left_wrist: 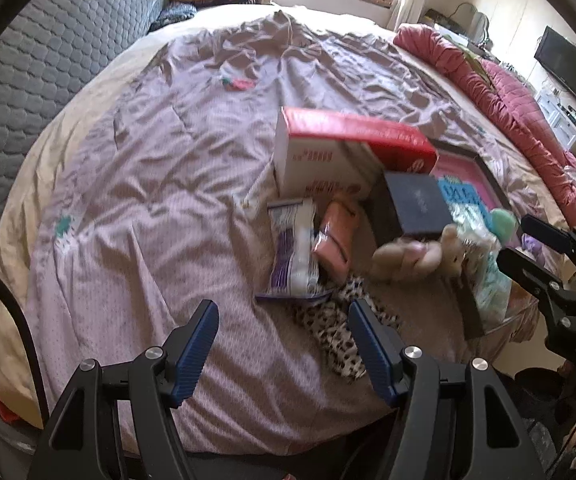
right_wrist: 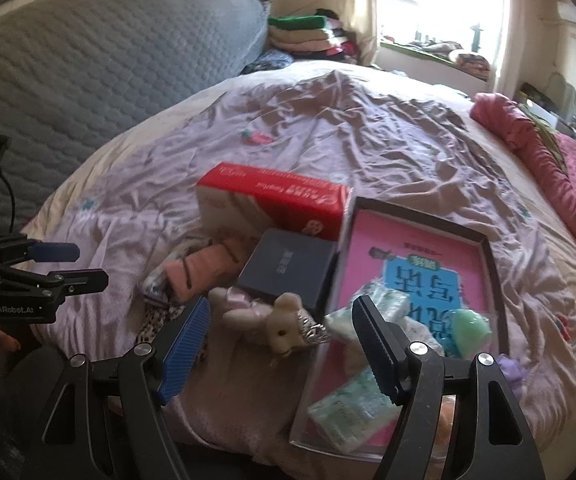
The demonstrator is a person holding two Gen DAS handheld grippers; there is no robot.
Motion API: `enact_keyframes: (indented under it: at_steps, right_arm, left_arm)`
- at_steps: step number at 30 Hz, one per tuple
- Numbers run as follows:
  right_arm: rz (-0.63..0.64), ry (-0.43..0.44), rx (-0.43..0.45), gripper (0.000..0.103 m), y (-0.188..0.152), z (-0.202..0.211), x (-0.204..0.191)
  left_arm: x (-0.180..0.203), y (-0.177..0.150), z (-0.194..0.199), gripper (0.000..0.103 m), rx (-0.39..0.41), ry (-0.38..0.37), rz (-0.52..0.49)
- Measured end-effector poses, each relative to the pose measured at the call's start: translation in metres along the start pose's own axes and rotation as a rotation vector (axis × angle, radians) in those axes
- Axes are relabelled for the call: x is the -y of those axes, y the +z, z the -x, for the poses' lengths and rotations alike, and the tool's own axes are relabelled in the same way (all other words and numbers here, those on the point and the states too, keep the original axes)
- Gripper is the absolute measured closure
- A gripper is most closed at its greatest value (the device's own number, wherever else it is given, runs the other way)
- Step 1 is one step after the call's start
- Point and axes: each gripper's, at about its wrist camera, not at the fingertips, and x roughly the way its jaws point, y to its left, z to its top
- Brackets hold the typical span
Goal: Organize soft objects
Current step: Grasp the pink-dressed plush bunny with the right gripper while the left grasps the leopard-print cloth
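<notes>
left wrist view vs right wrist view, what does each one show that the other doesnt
Only the left wrist view shows the purple-and-white packet lying flat beside the pink pouch, and the dark screen on the far wall.

Only the right wrist view shows the whole pink tray with its blue label, and the pale green packets lying in it.

Both show the red-and-white box, the dark box, the plush bear, the leopard-print cloth and the bed sheet. Both grippers, left and right, have fingers apart and hold nothing.
</notes>
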Motion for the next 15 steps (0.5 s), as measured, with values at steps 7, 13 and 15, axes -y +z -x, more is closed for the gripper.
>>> enact_keyframes:
  at_steps: [7, 13, 15]
  right_arm:
    - [0.129, -0.002, -0.041, 0.028, -0.010, -0.026, -0.014]
    - [0.246, -0.060, -0.057, 0.028, -0.017, -0.048, -0.026]
    - [0.279, -0.083, -0.059, 0.028, -0.019, -0.055, -0.028]
  left_arm:
    - [0.003, -0.006, -0.016, 0.036, -0.045, -0.024, 0.008]
    - [0.010, -0.009, -0.028, 0.036, -0.077, -0.035, -0.006]
    - [0.012, -0.010, -0.031, 0.036, -0.085, -0.037, -0.008]
